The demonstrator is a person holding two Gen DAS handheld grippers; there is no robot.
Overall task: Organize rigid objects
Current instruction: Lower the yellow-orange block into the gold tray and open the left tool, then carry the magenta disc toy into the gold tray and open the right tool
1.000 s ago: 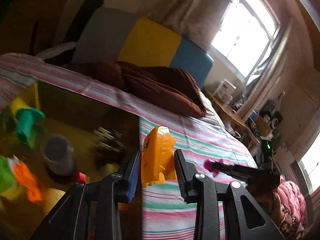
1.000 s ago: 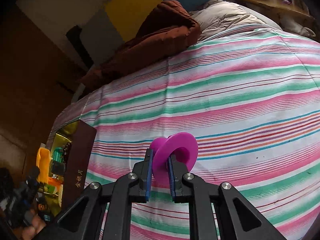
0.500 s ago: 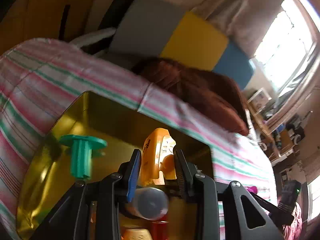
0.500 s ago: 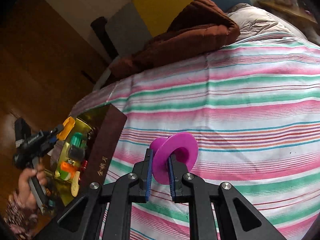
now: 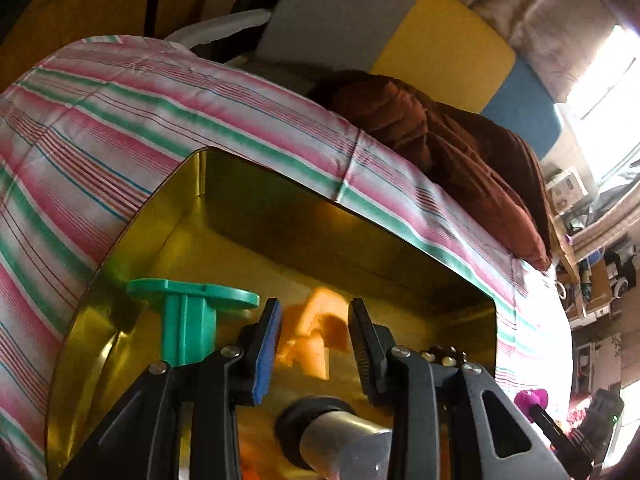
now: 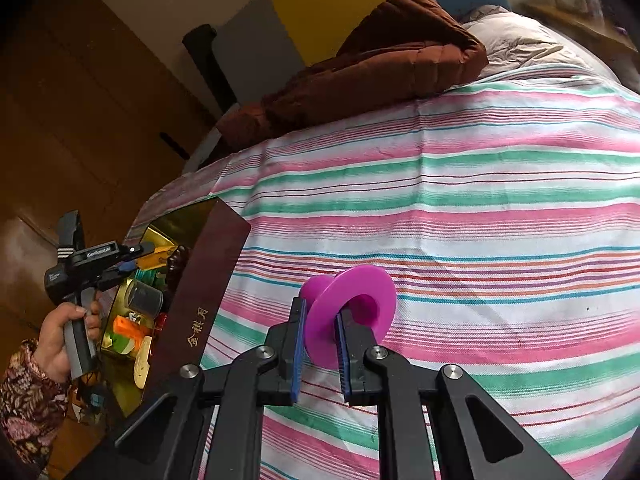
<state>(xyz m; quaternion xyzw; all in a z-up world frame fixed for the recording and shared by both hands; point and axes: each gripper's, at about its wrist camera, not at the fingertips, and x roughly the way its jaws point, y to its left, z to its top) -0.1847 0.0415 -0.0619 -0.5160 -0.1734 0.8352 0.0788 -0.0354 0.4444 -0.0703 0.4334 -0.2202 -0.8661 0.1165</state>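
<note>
Over the box: we let the left gripper open, jaws spreading; orange piece drops clear.
Right gripper: clamped on purple spool (wait).

The box has a glossy, mirror-like golden lining that looks like polished metal or foil; its outer wall is smooth, dark maroon with gilt characters. Inside, the green spool is matt moulded plastic, the orange piece plastic too, blurred. The purple spool is smooth plastic with a slight sheen. The tongs are matt black plastic with ribbed blue pads and bright metal screws. The bed wears woven striped cotton, finely creased. The brown quilted blanket looks soft and matt.
</note>
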